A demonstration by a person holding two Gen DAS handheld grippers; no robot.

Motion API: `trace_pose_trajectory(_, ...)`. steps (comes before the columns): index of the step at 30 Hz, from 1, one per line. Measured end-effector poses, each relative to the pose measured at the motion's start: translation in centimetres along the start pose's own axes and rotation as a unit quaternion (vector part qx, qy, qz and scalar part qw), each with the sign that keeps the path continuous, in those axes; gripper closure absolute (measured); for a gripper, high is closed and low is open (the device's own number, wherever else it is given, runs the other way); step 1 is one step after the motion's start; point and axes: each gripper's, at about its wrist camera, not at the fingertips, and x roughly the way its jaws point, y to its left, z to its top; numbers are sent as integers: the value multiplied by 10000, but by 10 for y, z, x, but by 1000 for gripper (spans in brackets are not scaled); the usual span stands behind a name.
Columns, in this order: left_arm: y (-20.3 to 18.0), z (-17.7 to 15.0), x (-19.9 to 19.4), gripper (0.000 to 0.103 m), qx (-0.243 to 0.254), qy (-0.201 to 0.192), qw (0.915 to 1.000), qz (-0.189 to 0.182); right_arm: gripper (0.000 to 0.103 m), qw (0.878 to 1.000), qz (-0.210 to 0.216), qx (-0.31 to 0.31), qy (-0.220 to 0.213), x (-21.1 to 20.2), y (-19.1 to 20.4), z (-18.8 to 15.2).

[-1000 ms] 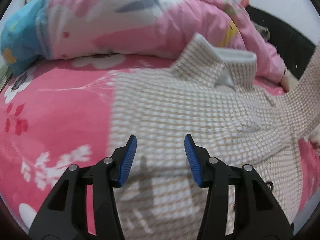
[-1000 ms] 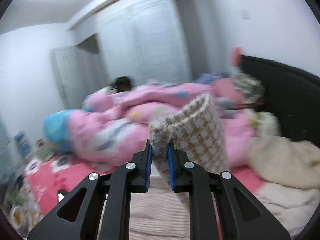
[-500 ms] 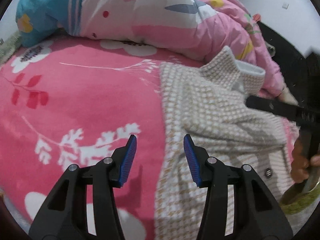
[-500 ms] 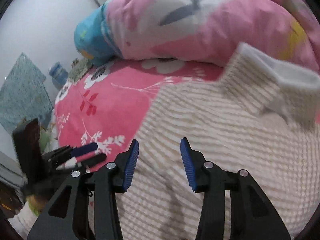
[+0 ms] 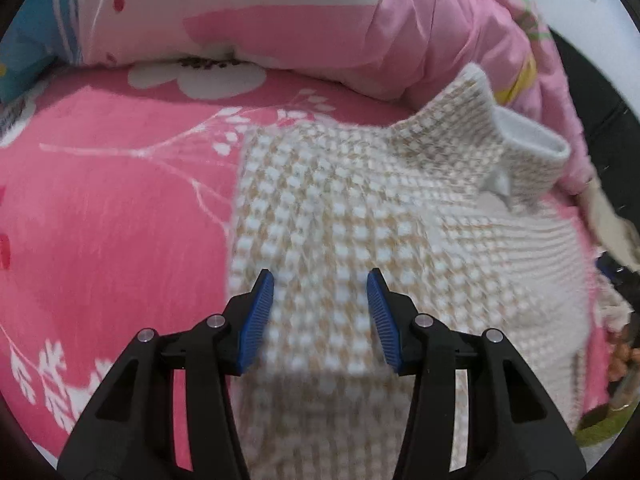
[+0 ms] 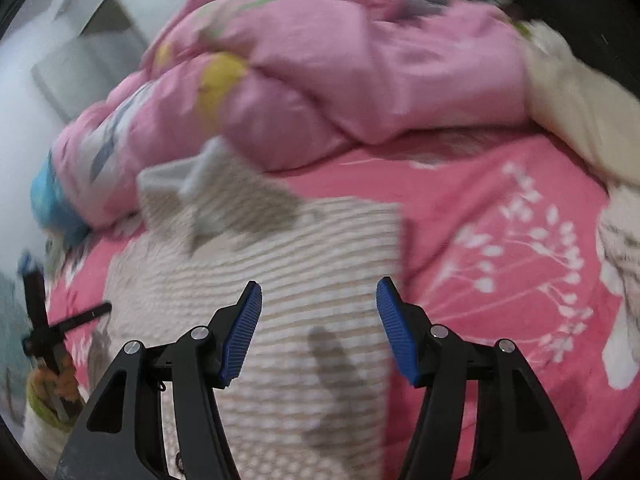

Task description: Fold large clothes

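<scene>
A beige-and-white houndstooth knit garment (image 5: 360, 208) lies flat on the pink bed, its white-lined collar (image 5: 520, 148) toward the quilt. A sleeve is folded across its front. My left gripper (image 5: 320, 316) hovers just over that folded part near the garment's left edge. Its jaws are closing, with fabric below them but not pinched. In the right wrist view the same garment (image 6: 300, 248) fills the lower middle, the collar (image 6: 180, 176) at upper left. My right gripper (image 6: 318, 328) hangs over the garment's right edge, jaws opening and holding nothing.
A bunched pink quilt (image 5: 280, 12) lies along the far side of the bed, right behind the collar. The pink floral sheet (image 6: 500, 240) lies bare to the right of the garment. Cream fabric (image 6: 580, 120) sits at far right. A person's hand (image 6: 60, 384) shows at the lower left.
My right gripper let go of the raised sleeve fold, opened and dropped low over the garment. My left gripper swung from the bare sheet back over the garment's left part.
</scene>
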Motion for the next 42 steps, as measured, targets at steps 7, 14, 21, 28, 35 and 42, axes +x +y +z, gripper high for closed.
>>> trace_pose_trajectory(7, -50, -5, -39, 100, 1246, -1022, 9817, 1018, 44, 9995, 138, 259, -136, 6, -24, -1)
trace_pose_trajectory(14, -39, -12, 2, 99, 1254, -465, 9827, 1283, 46, 9978, -361, -504, -237, 0, 0, -11)
trace_pose_trajectory(21, -42, -21, -5, 93, 1307, -691, 9791, 1396, 48, 9860, -232, -1639, -191, 11, 42, -38)
trace_pose_trajectory(28, -36, -21, -43, 79, 895, -1010, 9853, 1052, 48, 9875, -492, -1482, 233, 27, 38, -42)
trace_pose_trajectory(35, -76, -12, -30, 56, 1090, -729, 9886, 745, 47, 9890, -843, -1212, 28, 41, 38, -7)
trace_pose_trajectory(42, -71, -25, -3, 53, 851, -474, 9923, 758, 44, 9858, -1291, -928, 545, 54, 38, -6)
